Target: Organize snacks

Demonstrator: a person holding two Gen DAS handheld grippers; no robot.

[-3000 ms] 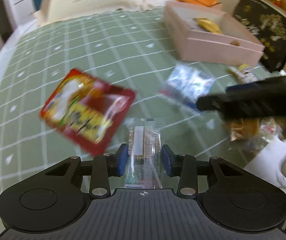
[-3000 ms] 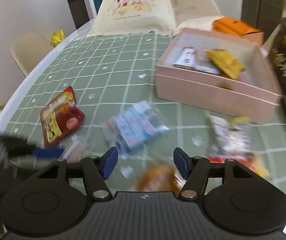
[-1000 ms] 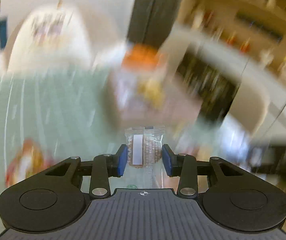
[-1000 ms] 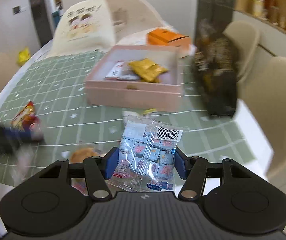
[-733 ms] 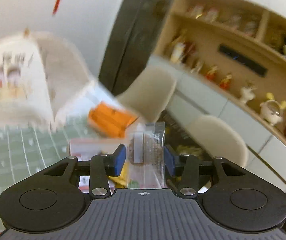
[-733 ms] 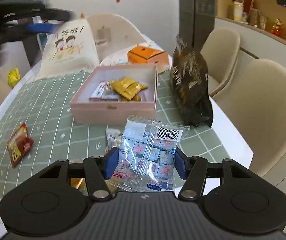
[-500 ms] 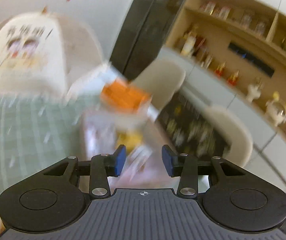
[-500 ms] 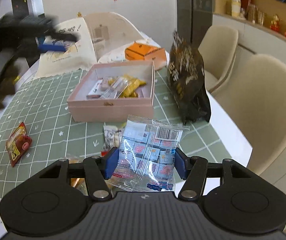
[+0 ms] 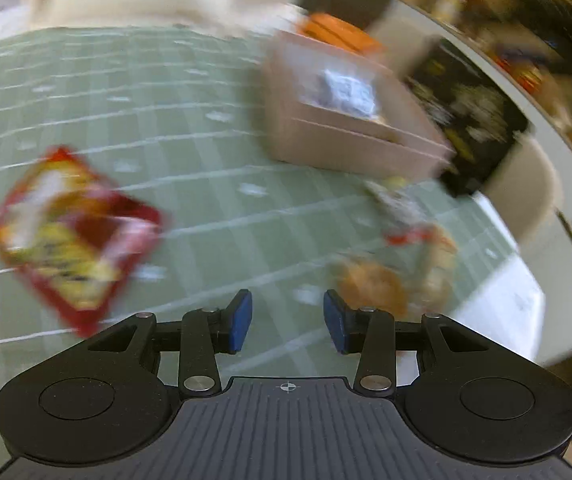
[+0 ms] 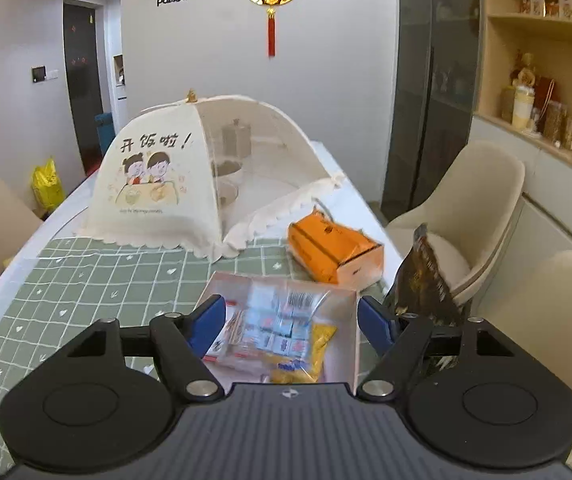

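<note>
Green checked cloth (image 10: 98, 280) covers the tabletop, and a white mesh food cover (image 10: 190, 176) with two cartoon kids on it stands at the far end. Near the right gripper (image 10: 291, 322) sits the pink cardboard box (image 10: 348, 344). Its jaws are wide apart and hold nothing. Right below them, inside the box, lies a clear bag of little blue sweets (image 10: 282, 320) on top of a yellow packet (image 10: 318, 344). An orange box (image 10: 334, 250) rests just beyond the pink box, and a dark crinkly bag (image 10: 422, 280) stands to its right.

The left gripper (image 9: 286, 322) picture is blurry. Its jaws are also apart and empty. A red and yellow snack packet (image 9: 72, 232) lies on the cloth to the left. A clear wrapped orange-brown snack (image 9: 378, 288) lies just right of the jaws, with more small packets beside it. The pink box (image 9: 350, 148) is far off to the right.
</note>
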